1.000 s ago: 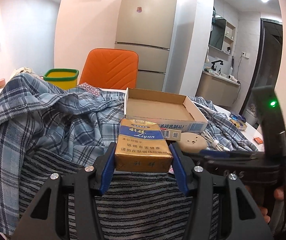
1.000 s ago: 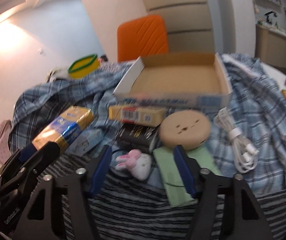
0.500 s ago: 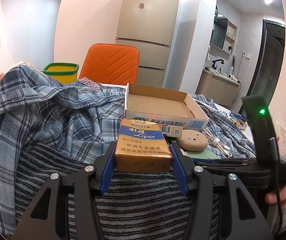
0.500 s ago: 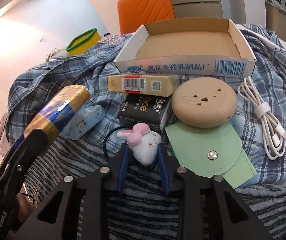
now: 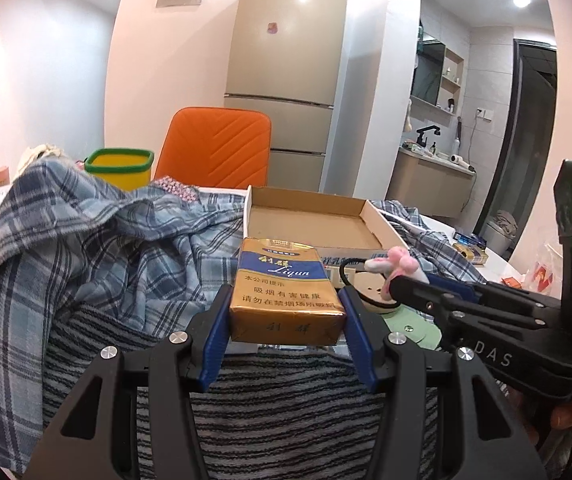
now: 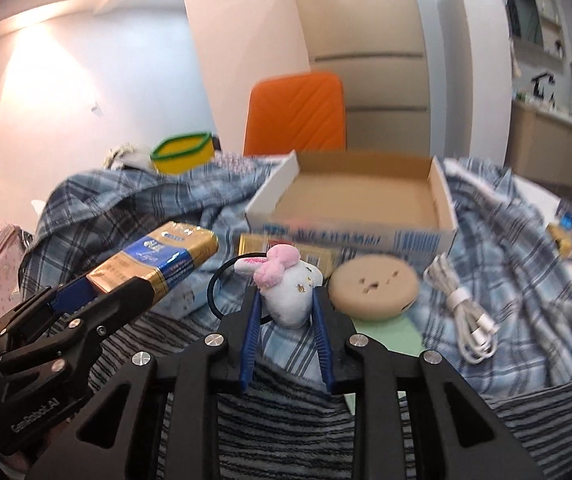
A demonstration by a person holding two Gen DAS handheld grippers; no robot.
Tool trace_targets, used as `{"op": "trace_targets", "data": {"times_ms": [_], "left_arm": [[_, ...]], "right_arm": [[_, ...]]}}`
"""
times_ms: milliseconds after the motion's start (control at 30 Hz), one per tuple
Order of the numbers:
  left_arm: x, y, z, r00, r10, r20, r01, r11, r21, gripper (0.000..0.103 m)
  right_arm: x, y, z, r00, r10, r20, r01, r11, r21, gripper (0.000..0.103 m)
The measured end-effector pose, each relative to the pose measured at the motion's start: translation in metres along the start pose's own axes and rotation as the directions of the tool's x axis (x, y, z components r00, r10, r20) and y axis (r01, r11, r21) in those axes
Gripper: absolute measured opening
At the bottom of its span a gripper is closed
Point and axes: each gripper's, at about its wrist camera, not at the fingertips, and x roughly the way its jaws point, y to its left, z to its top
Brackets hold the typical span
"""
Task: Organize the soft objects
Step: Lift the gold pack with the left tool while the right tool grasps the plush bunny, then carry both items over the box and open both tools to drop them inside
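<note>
Here the left gripper [image 5: 286, 334] sits low in the centre of the left wrist view, its blue pads clamped narrow on both sides of a gold and blue cigarette pack [image 5: 286, 292], which is held clear of the striped cloth [image 5: 286, 420] below it. In the right wrist view the same pack [image 6: 158, 262] shows at mid left, angled up toward the middle of the frame. The right gripper [image 6: 287, 316] is at lower centre of its own view; its jaws have just been closing and now pinch a small white plush toy [image 6: 291, 292] with a pink bow, a black elastic loop [image 6: 216, 290] hanging off its left side. The toy is lifted off the blue plaid shirt [image 6: 517, 264] spread over the surface. Behind it, in the middle of the frame, stands an open cardboard box [image 6: 349, 236]. Just right of the toy lie a round tan disc [image 6: 373, 288] on a pale green pouch [image 6: 389, 332] and a coiled white cable [image 6: 461, 308]. An orange chair [image 6: 295, 112] stands behind the box, and a yellow bin [image 6: 184, 156] with a green rim sits at upper left
</note>
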Motion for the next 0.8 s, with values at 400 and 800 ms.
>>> {"op": "trace_targets", "data": {"times_ms": [400,800], "left_arm": [[-0.026,-0.013,0.031,0.991,-0.007,0.135,-0.001,0.999,0.054,0.052],[-0.017,-0.026,0.068,0.950,-0.028,0.312,-0.008,0.993,0.114,0.052]], "right_arm": [[-0.041,0.002,0.020,0.978,-0.102,0.180,0.112,0.993,-0.045,0.027],[-0.076,-0.002,0.061,0.910,-0.182,0.372,0.209,0.977,-0.033,0.027]]}}
